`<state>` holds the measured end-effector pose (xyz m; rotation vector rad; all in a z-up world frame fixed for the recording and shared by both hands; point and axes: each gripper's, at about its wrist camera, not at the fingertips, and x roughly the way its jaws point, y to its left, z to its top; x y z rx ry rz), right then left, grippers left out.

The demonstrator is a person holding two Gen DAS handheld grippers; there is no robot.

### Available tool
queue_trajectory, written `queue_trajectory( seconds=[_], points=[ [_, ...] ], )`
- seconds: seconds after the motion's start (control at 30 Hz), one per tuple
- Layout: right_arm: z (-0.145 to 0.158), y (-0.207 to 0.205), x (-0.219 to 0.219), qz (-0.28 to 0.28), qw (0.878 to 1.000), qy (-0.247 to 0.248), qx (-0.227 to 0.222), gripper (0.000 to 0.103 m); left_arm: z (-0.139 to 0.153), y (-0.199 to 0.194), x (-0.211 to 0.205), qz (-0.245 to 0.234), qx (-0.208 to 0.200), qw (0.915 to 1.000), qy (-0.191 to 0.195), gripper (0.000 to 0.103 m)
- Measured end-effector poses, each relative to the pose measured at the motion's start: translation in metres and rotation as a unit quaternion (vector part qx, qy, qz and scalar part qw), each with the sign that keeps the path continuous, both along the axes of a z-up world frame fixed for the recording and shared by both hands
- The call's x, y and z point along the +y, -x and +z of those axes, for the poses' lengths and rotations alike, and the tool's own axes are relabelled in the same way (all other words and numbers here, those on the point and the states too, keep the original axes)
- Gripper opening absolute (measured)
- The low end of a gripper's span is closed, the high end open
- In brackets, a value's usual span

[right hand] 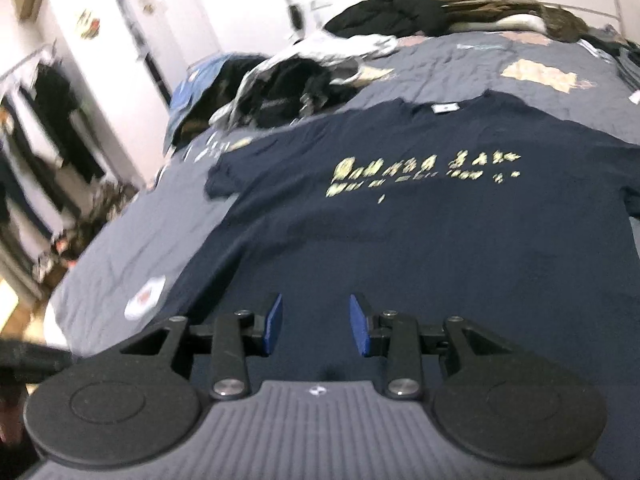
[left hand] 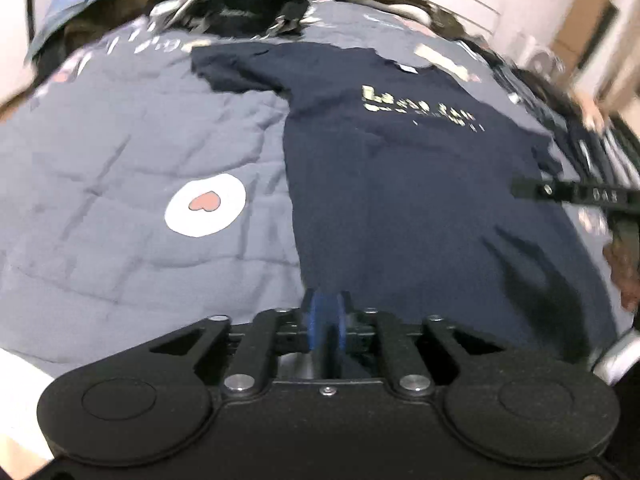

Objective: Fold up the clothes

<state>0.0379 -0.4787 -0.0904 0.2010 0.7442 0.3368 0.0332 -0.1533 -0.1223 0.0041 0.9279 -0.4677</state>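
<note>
Right now the dark navy cotton T-shirt with the pale yellow lettering lies spread flat, print up, on the grey-blue quilted bedspread, collar toward the far side and hem toward whoever is holding the tools. Both short sleeves are out to the sides, so the shirt is laid open rather than folded.

At the hem's left corner, the left gripper has its blue pads pressed together, and dark cloth seems to sit between them, though blur leaves me unsure how much it has caught. Above the hem further right, the right gripper hangs with its blue pads wide apart and nothing between them.

For a tidy fold, I would judge that the open tool needs a bite on the hem matching the left one, taking both layers of cloth. Both ends should then travel level, or the shirt will skew. The fabric looks thin and limp, so it will sag between the two grips.

A heap of dark and light crumpled clothes lies at the far edge, well clear.
</note>
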Motion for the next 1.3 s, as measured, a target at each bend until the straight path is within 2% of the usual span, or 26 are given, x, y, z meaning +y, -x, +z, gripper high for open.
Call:
queue_trajectory(
  seconds=[0.03, 0.07, 0.23, 0.37, 0.47, 0.57, 0.8, 0.87, 1.0, 1.1, 1.23, 1.3],
  points=[
    [-0.001, 0.004, 0.005, 0.006, 1.000, 0.004, 0.002, 0.036, 0.000, 0.008, -0.001, -0.014, -0.004, 0.9998, -0.011, 0.043],
    [0.000, 0.010, 0.012, 0.017, 1.000, 0.007, 0.000, 0.036, 0.000, 0.016, -0.003, -0.028, -0.008, 0.9993, -0.023, 0.052],
    [0.008, 0.052, 0.062, 0.103, 0.994, 0.025, -0.021, 0.036, -0.013, 0.054, -0.014, -0.093, -0.039, 0.9898, -0.101, 0.052],
    [-0.003, 0.092, 0.104, 0.185, 0.977, 0.101, -0.032, 0.037, -0.026, 0.077, -0.021, -0.130, -0.077, 0.9768, -0.152, 0.052],
    [-0.009, 0.109, 0.115, 0.200, 0.968, 0.145, -0.029, 0.037, -0.031, 0.089, -0.026, -0.137, -0.119, 0.9678, -0.175, 0.052],
    [-0.013, 0.114, 0.114, 0.174, 0.974, 0.146, -0.019, 0.037, -0.038, 0.102, -0.036, -0.144, -0.174, 0.9505, -0.213, 0.052],
    [-0.030, 0.126, 0.129, 0.200, 0.963, 0.176, -0.047, 0.037, -0.048, 0.118, -0.053, -0.166, -0.233, 0.9256, -0.248, 0.048],
    [-0.036, 0.127, 0.132, 0.209, 0.959, 0.185, -0.048, 0.037, -0.052, 0.118, -0.056, -0.171, -0.232, 0.9245, -0.249, 0.042],
    [-0.043, 0.130, 0.140, 0.229, 0.948, 0.210, -0.064, 0.037, -0.059, 0.121, -0.058, -0.178, -0.233, 0.9214, -0.255, 0.042],
    [-0.048, 0.130, 0.143, 0.239, 0.943, 0.223, -0.066, 0.037, -0.060, 0.119, -0.057, -0.174, -0.234, 0.9223, -0.253, 0.042],
    [-0.056, 0.125, 0.146, 0.248, 0.939, 0.235, -0.050, 0.002, -0.057, 0.119, -0.054, -0.166, -0.240, 0.9253, -0.242, 0.042],
    [-0.055, 0.126, 0.143, 0.247, 0.942, 0.224, -0.043, 0.000, -0.056, 0.121, -0.055, -0.170, -0.244, 0.9256, -0.234, 0.042]
  ],
)
